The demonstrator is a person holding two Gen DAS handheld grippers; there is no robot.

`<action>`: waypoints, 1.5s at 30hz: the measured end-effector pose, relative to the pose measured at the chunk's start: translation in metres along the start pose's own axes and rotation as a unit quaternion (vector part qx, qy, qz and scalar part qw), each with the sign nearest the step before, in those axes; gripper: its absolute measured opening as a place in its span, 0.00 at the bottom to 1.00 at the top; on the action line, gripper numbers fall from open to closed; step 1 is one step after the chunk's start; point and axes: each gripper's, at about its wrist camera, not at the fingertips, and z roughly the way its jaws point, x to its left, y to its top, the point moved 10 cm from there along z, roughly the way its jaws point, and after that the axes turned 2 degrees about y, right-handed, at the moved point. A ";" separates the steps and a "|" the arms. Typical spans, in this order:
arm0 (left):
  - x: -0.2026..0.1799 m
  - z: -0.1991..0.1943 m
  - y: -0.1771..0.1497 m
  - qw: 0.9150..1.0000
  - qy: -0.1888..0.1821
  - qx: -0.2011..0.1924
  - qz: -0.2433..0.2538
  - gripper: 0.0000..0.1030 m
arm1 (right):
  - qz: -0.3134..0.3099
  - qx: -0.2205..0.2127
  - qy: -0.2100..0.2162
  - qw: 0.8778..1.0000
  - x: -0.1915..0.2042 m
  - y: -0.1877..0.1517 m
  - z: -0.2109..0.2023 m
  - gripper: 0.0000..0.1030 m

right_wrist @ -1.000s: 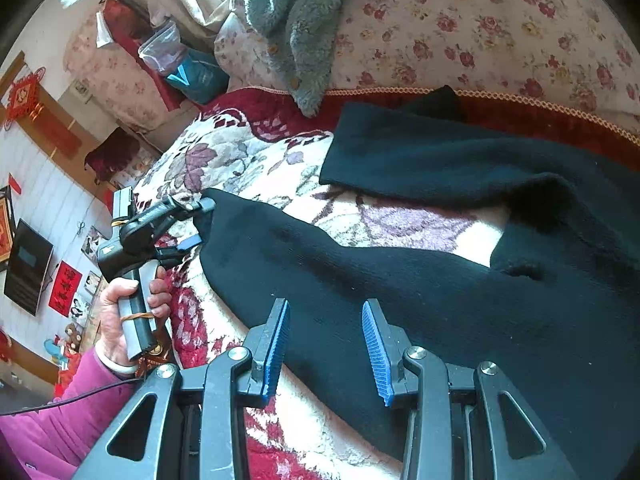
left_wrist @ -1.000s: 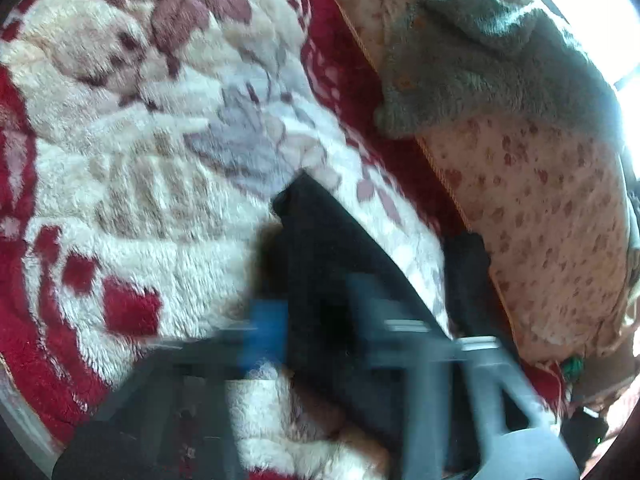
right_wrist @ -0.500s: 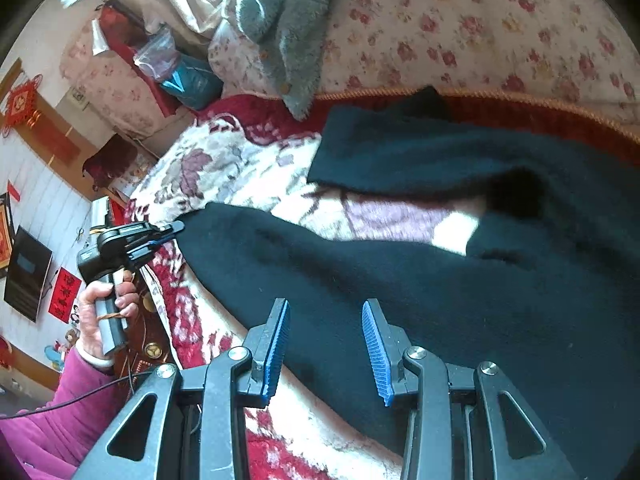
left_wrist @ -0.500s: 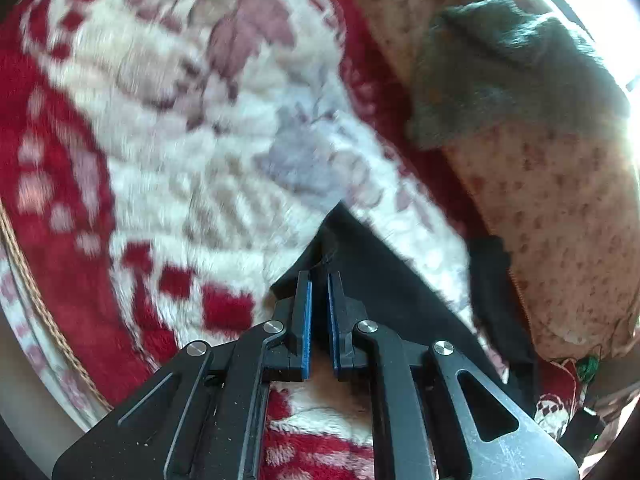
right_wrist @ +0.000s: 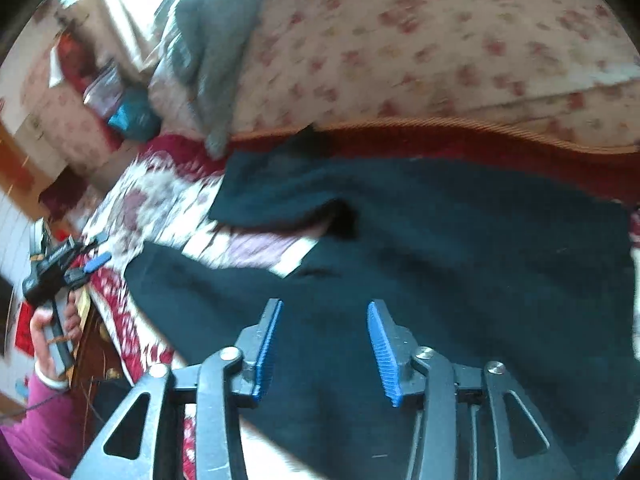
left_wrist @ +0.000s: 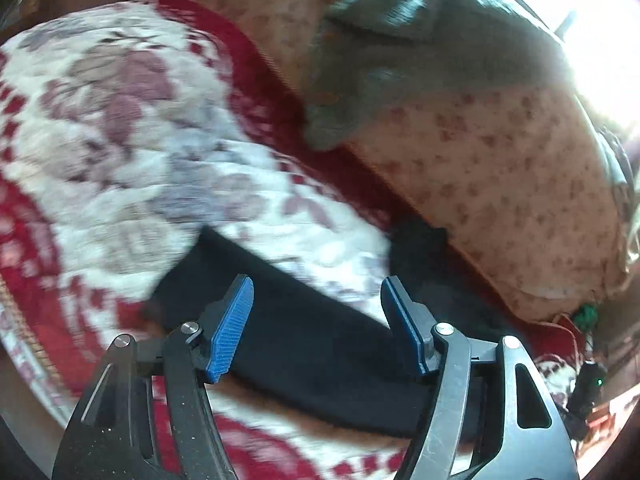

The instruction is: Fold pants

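Observation:
Black pants [right_wrist: 460,248] lie spread on a red and white flowered blanket [left_wrist: 132,152], two legs pointing left. In the left wrist view, one black leg [left_wrist: 304,332] runs under my left gripper [left_wrist: 316,304], which is open and empty just above the leg's end. My right gripper [right_wrist: 324,320] is open and empty, hovering over the pants' wide part. The left gripper also shows in the right wrist view [right_wrist: 90,254], held in a hand at the blanket's left edge.
A flowered cushion [right_wrist: 420,52] stands behind the pants along the blanket's far edge. A grey fuzzy garment [left_wrist: 408,40] lies draped on it. A teal bag [right_wrist: 130,114] and clutter sit at the far left. The blanket's edge drops off at the left.
My left gripper, shut on the leg's end half a second ago, has opened and let it go. My right gripper has moved further over the pants, still open.

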 end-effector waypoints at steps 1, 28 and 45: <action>-0.008 0.005 0.001 1.000 -0.007 0.006 0.002 0.64 | 0.005 -0.006 -0.005 1.000 -0.008 0.006 -0.005 0.44; -0.161 0.193 0.048 0.965 -0.025 0.191 0.177 0.64 | -0.262 0.173 -0.069 0.947 -0.142 0.077 0.035 0.48; -0.157 0.222 0.020 0.926 0.038 0.238 0.290 0.35 | -0.294 0.243 -0.026 0.924 -0.142 0.075 0.068 0.37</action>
